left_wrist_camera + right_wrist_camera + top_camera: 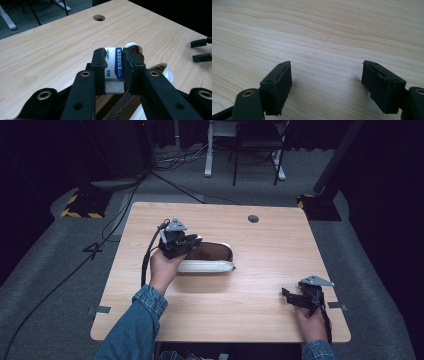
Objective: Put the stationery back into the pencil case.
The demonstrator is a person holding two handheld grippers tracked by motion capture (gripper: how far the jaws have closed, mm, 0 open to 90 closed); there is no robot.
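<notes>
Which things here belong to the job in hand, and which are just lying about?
In the job:
- eraser, clamped in the left hand-held gripper
- open pencil case beneath it

Lying about or idle:
- right hand-held gripper, open over bare table
- cable hole in the table

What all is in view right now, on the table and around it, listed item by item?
Eraser: one, white with a blue sleeve, clamped between the left gripper's jaws above the case.
Case: one, white outside, brown inside with mesh, lying open mid-table.
Table: one, light wood, with a round hole near its far edge.
Chair: one, dark frame, on the floor beyond the table.
Cables: several, black, on the grey floor at far left.
Left gripper: black, over the case.
Right gripper: black, jaws apart, low over bare table at near right.
</notes>
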